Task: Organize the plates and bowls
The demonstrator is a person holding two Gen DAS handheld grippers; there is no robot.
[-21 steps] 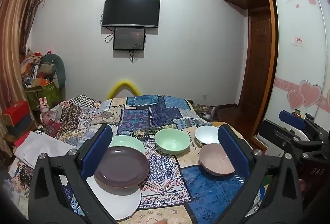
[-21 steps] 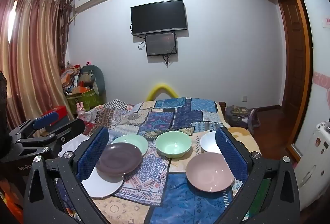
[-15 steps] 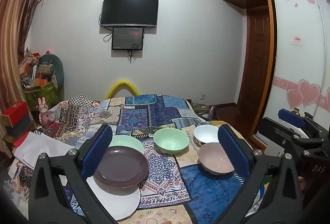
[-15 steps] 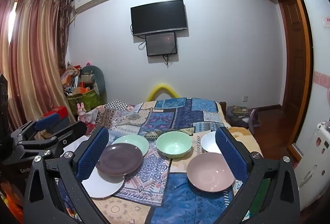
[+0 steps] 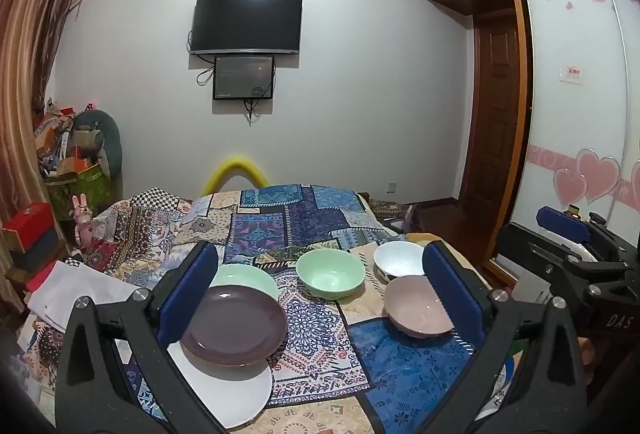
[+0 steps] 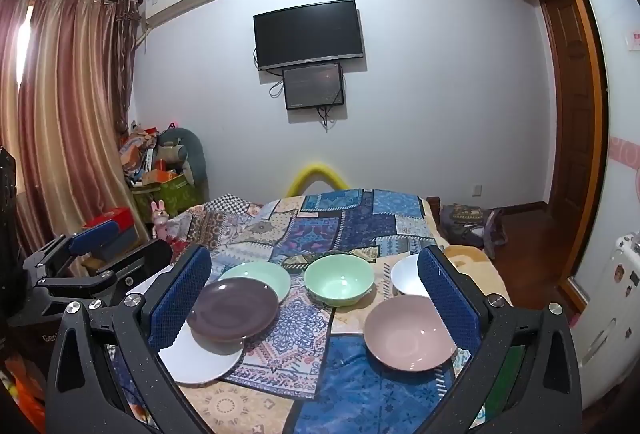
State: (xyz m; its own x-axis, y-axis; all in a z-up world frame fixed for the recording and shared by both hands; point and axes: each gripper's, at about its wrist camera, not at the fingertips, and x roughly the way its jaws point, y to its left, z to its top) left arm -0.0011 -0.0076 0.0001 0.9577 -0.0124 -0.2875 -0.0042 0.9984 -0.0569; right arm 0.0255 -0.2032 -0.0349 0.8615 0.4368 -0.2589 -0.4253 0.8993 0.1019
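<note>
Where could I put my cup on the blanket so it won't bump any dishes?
Best spot: the bare blue patch in front of the pink bowl. There's also open cloth between the purple plate and that bowl. It's crowded on the left, where the purple plate overlaps the white plate beside the green plate. The green bowl and white bowl fill the back.

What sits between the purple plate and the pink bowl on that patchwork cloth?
Nothing but bare patterned cloth lies between the purple plate and the pink bowl; the right wrist view shows it best.
</note>
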